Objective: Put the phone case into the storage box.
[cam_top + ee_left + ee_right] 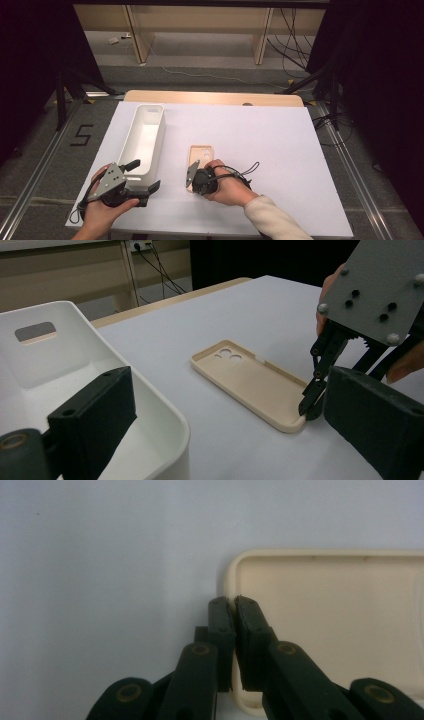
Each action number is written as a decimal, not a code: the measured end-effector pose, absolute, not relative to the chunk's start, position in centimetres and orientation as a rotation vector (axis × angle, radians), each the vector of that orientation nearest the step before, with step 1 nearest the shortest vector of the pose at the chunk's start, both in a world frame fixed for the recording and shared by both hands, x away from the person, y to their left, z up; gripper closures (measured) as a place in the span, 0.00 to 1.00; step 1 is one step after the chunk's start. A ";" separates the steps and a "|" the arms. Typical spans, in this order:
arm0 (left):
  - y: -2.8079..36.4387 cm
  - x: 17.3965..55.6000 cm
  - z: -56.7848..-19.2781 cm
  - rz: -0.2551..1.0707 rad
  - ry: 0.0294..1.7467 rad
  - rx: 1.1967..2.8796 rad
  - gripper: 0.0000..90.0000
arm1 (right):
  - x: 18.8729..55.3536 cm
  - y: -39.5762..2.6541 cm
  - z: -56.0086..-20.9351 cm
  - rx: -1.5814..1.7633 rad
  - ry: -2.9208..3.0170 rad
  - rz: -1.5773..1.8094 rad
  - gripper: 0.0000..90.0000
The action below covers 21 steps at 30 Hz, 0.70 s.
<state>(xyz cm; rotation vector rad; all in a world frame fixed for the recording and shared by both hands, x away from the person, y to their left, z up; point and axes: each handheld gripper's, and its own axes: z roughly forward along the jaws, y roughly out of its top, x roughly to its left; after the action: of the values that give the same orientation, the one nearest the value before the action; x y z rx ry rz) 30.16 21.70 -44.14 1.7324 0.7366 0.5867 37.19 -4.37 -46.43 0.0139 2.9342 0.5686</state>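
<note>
From the high view, a cream, matte plastic phone case (202, 159) with rounded corners lies hollow side up on the smooth white table sheet (260, 145), near its middle. The right gripper (192, 184), black with a grey three-cornered plate, points down onto the case's near left corner. To the left stands a long white plastic bin (145, 137) with rounded rim. The left gripper (145, 176) rests at the bin's near end, its jaws spread wide with nothing between them.

In the left gripper view, its two blocky black pads (95, 415) stand well apart, one over the bin's glossy wall (165, 415). The case (250, 382) shows a raised lip and round camera cut-outs. The right gripper's (311, 410) slim tips pinch the lip at the near corner.

In the right gripper view, the two ribbed black jaws stand closed on the case's (325, 625) thin side wall near its rounded corner, one pad outside, one inside.
</note>
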 end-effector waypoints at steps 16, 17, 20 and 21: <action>21.7 30.2 -44.1 0.586 0.736 1.731 0.07 | 37.2 -5.2 -45.8 0.052 2.901 0.660 0.97; 21.8 30.2 -44.1 0.587 0.736 1.731 0.07 | 37.1 -5.3 -45.7 0.075 2.901 0.667 0.97; 21.8 30.2 -44.1 0.590 0.734 1.731 0.07 | 37.1 -5.5 -45.4 0.080 2.892 0.707 0.97; 21.8 30.2 -44.1 0.591 0.733 1.732 0.07 | 37.2 -5.6 -45.4 0.083 2.887 0.720 0.97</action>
<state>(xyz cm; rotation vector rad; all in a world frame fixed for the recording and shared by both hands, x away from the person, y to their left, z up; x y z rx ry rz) 30.19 21.79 -44.12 1.7317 0.7327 0.5913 37.15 -5.56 -45.35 0.0830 2.8871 0.7199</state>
